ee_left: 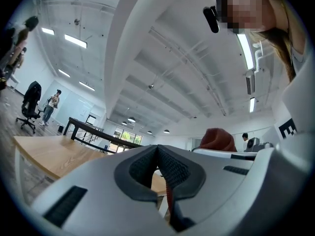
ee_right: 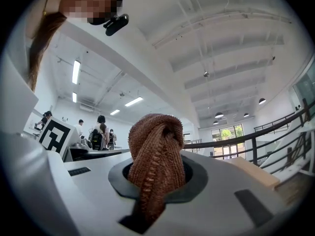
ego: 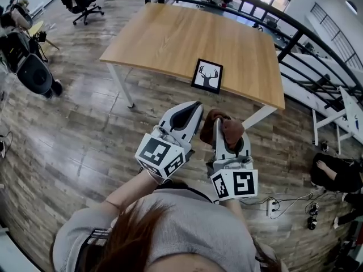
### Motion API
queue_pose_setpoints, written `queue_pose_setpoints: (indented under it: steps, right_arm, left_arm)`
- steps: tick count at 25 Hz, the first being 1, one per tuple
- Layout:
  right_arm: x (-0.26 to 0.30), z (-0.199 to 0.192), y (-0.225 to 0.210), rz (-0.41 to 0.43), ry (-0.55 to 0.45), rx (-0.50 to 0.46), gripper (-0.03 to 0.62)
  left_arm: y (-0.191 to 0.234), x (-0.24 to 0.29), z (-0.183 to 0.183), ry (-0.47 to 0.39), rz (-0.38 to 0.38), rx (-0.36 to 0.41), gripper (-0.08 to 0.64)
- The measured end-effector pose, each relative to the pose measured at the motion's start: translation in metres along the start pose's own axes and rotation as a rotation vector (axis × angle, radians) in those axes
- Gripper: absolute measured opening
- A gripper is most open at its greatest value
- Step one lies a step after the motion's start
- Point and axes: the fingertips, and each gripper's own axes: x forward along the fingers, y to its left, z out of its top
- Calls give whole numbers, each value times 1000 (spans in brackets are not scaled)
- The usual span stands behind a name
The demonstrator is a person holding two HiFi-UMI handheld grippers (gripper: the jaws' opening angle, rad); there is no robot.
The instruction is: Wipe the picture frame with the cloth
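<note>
Cloth gripped, picture frame waiting on the table

Near, the right hand-held gripper (ego: 222,123) pinches a soft, light knitted brown cloth (ego: 232,130) by its bunch, and the left hand-held gripper (ego: 194,111) is pressed together, empty. Farther off, the stiff, probably fragile picture frame (ego: 207,76) sits at the table's (ego: 170,38) near edge. No container shows.

The cloth (ee_right: 156,146) vanishes low between the right gripper (ee_right: 153,183)'s jaws; the head view's right edge cuts off a person (ego: 336,177).

Wooden table (ego: 187,41) on plank floor (ego: 74,135), black railing (ego: 295,35), office chair (ego: 79,1).
</note>
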Motion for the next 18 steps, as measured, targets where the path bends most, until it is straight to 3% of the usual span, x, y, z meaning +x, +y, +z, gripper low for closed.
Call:
queue_pose_setpoints:
  steps: [3,18]
  right_arm:
    - [-3,4,-1,7,-10,29,74]
    - [-6,8,12,5,-25,-19,74]
  left_arm:
    - [-4,-2,2,-1,0,4,8]
    - [2,-10,2,0,13,4,8]
